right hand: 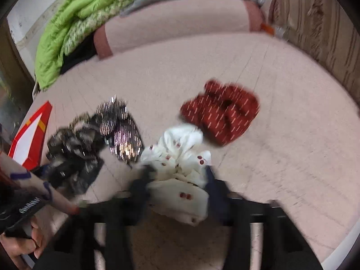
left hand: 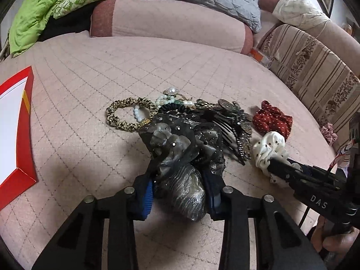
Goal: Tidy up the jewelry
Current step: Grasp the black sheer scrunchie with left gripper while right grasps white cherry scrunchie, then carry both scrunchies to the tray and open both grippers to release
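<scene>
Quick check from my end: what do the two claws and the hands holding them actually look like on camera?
Left claw: black angular frame with silver round bolts and blue ribbed pads on the fingers. Right claw: the same black build, white "DAS" lettering on its body, thin dark cable beneath. Its own view is motion-blurred. Bare hands grip both handles; the left forearm shows a light sleeve with purple marks.
</scene>
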`<state>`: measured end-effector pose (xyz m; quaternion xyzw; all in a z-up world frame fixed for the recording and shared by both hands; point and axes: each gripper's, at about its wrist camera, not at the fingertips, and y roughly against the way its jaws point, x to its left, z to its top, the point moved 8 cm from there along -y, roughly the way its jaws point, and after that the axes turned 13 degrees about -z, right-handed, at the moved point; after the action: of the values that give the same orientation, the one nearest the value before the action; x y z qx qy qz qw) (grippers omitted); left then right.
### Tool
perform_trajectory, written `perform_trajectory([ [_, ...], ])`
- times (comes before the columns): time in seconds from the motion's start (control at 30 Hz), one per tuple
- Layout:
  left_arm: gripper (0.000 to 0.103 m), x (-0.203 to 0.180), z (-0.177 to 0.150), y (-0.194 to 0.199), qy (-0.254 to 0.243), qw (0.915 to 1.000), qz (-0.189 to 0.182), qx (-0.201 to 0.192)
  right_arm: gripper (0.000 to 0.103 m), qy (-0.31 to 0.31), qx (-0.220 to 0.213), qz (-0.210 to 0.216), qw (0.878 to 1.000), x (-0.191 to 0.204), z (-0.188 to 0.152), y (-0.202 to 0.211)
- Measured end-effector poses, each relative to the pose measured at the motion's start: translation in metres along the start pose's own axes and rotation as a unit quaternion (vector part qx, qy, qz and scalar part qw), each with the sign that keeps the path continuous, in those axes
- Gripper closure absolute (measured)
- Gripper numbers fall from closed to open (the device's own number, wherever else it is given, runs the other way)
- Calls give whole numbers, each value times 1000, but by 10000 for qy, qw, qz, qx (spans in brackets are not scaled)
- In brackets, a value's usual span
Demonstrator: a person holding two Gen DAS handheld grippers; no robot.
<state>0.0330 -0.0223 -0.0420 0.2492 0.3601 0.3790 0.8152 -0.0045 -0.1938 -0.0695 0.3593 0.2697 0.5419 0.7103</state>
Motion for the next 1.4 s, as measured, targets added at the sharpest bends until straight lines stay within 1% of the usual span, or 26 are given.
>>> perform_trajectory([
  [0.03, 70, -1, 0, 2, -19, 10000, -6, -28, 76, 12, -73, -4, 10000, 0, 0, 2],
  [0.07, 70, -3, 0, 4, -47, 10000, -21, -60, 80, 64, -186, 62, 9998, 2, 2, 8],
  [0.17, 71, -5, 2, 11, -88, 9998, -58, -182, 83, 163, -474, 45, 9987, 4, 3, 21],
  [0.23, 75, -8, 5, 18, -138, 9995, -75, -292, 83, 109, -670, 172, 9975, 3, 7, 33],
  [0.37, 76, -12, 11, 32, -193, 9984, -68, -524, 83, 24, -1071, 398, 9934, 5, 14, 53],
  [0.57, 77, -13, 15, 54, -297, 9964, -16, -789, 83, 64, -1420, 643, 9878, 18, 16, 73],
  [0.63, 77, -11, 17, 64, -356, 9952, 44, -914, 83, 116, -1554, 702, 9853, 26, 18, 80],
  [0.73, 77, -5, 21, 82, -388, 9932, 173, -1085, 83, 235, -1628, 829, 9829, 41, 19, 87],
  [0.87, 77, 16, 24, 103, -206, 9913, 333, -1257, 83, 399, -1688, 991, 9798, 60, 17, 95],
  [0.93, 77, 33, 25, 116, -51, 9902, 484, -1310, 83, 500, -1673, 1106, 9784, 74, 15, 99],
  [1.07, 77, 69, 26, 142, 244, 9863, 657, -1491, 83, 639, -1577, 1356, 9761, 107, 15, 104],
  [1.23, 77, 126, 30, 185, 721, 9769, 870, -1812, 83, 949, -1551, 1592, 9704, 157, 19, 112],
  [1.4, 77, 184, 33, 216, 1227, 9680, 1008, -1942, 83, 1090, -1315, 1922, 9664, 211, 33, 111],
])
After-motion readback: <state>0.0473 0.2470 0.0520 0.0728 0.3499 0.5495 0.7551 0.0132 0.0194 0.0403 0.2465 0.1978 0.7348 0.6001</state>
